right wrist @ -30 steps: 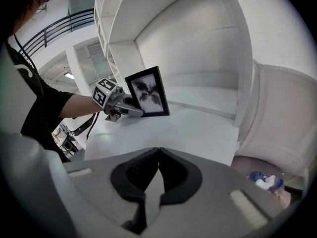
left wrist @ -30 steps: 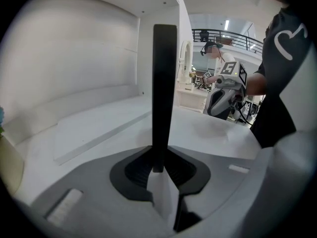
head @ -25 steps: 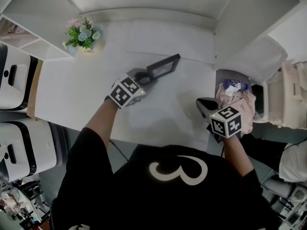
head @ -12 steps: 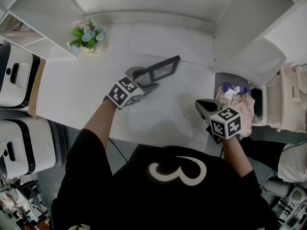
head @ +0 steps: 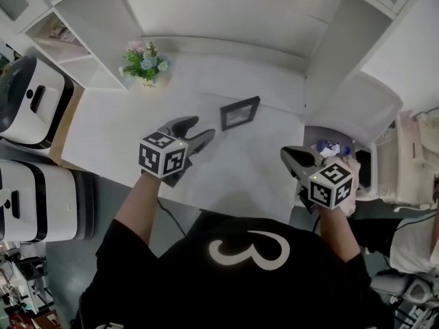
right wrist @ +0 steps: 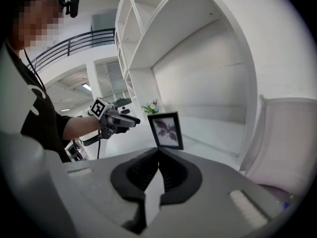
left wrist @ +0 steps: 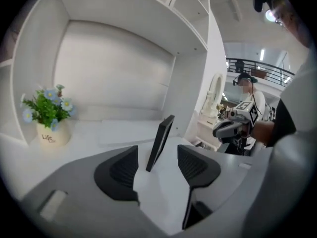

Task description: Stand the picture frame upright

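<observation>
A black picture frame [head: 240, 112] stands upright on the white table [head: 123, 129], free of both grippers. My left gripper [head: 200, 131] sits just short of it on its near left, jaws open and nothing between the pads. In the left gripper view the picture frame [left wrist: 159, 142] shows edge-on beyond the gap of the left gripper [left wrist: 157, 163]. My right gripper [head: 288, 156] hovers at the table's near right corner, shut and holding nothing. In the right gripper view the picture frame [right wrist: 166, 130] faces the right gripper [right wrist: 158, 158], with a leaf print showing.
A small pot of flowers [head: 145, 66] stands at the table's far left. White shelving [head: 357, 60] walls the back and right. A bin with cloth and a bottle [head: 330, 148] sits beside the right gripper. White machines [head: 31, 101] stand at the left.
The left gripper's jaws came open off the frame and it drew back toward me. The frame went from tilted in the grip to standing alone. The right gripper stayed put.
</observation>
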A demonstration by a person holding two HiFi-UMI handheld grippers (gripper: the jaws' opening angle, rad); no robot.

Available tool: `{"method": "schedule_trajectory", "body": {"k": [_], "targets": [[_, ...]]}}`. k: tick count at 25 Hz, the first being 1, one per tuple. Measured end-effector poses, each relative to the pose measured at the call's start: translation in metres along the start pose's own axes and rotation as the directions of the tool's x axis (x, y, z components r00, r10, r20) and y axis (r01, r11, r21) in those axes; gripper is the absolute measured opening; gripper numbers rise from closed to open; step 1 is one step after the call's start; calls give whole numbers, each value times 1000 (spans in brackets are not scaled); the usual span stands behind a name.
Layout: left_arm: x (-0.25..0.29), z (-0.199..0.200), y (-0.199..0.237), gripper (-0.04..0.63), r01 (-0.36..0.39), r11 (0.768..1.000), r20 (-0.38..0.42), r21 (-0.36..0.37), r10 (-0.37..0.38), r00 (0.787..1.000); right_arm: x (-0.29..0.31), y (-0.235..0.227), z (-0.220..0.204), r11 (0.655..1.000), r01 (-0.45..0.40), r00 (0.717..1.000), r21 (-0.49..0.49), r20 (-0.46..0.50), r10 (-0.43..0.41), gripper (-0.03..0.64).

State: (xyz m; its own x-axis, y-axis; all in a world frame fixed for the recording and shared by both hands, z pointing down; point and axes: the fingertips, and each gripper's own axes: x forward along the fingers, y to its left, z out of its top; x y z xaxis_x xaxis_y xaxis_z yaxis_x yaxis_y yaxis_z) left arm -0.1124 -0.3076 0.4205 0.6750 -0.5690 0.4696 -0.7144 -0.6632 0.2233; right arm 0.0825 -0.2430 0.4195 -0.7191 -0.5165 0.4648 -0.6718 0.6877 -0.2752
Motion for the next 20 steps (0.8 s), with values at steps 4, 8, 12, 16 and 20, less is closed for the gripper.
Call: {"method": "schedule_trajectory", "body": {"k": [4,8,12,16,20], "targets": [[-34,27,-37,144,-19,997,99,-80,27,995,-13,16,28,999,-43,998,-5,49,43,3],[-58,51,-86,42,62,989,204,-133,-34,978,-25,41,55,995,-92,989,-42,113,96,3],[-68,57,-116,11,89,989,226,-115,-61,972,-36,57,73,990,-124,975,-61,176,133,3],[-69,61,-135,9,116,989,234,-91,-92,968,-45,65,80,989,-131,968,-72,206,143,3],[-68,69,-146,9,128,990,237,-58,-110,965,-48,68,83,984,-118,965,-133,216,145,3]]}}
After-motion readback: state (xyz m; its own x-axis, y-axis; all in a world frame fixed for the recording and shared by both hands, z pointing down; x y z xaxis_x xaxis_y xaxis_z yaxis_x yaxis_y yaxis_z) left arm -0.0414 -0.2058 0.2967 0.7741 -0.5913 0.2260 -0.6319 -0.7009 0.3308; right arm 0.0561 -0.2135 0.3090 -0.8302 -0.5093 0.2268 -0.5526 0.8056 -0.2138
